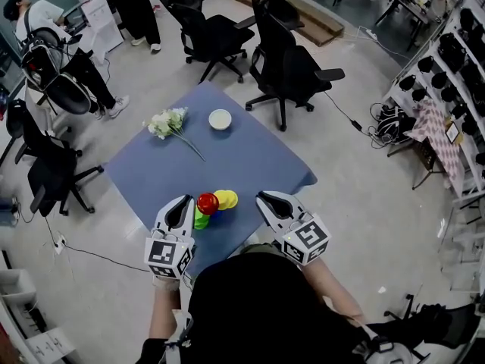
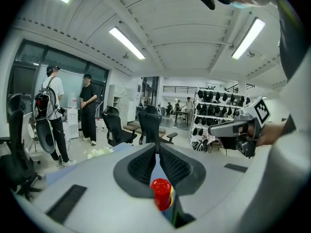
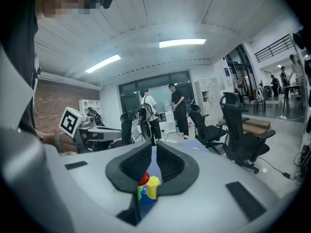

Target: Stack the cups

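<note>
Stacking looks unfinished: left hand-held gripper shut, right hand-held gripper barely parted, both empty beside cups; grasp next.

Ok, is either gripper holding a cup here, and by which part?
Nothing is held. Left gripper: jaws shut, the red cup outside them. Right gripper: jaws narrowly apart, nothing between them.

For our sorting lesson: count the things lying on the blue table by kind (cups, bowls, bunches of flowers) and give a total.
Cups: 4 (red cup, yellow cup, green cup, blue cup)
Bowls: 1 (white bowl)
Bunches of flowers: 1 (white flowers)
Total: 6
</note>
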`<act>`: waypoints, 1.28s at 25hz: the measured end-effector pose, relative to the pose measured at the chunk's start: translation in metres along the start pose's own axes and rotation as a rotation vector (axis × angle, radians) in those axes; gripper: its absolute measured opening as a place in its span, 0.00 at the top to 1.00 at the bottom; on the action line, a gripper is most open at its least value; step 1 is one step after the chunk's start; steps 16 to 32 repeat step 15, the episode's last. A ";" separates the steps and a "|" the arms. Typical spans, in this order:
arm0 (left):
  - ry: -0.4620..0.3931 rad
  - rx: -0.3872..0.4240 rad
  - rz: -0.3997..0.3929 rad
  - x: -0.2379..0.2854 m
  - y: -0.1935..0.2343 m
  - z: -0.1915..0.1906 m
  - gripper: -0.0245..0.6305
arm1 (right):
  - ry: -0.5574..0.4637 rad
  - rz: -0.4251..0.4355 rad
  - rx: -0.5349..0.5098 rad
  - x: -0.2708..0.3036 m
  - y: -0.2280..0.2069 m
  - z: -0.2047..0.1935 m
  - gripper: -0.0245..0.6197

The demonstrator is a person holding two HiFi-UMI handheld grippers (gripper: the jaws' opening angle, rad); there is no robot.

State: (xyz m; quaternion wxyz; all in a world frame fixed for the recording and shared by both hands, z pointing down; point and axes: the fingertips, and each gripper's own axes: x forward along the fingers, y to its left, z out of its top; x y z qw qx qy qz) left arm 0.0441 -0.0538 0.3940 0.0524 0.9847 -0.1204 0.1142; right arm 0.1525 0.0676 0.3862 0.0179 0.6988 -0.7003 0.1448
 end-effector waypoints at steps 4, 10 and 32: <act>0.005 -0.002 0.001 0.000 0.002 0.000 0.94 | 0.002 0.000 0.008 0.001 0.000 0.000 0.89; 0.010 -0.012 0.002 0.002 0.003 -0.004 0.94 | 0.010 0.000 0.011 0.002 -0.001 -0.005 0.89; 0.009 -0.020 0.005 0.003 0.006 -0.002 0.94 | 0.012 -0.004 0.012 0.003 -0.004 -0.003 0.89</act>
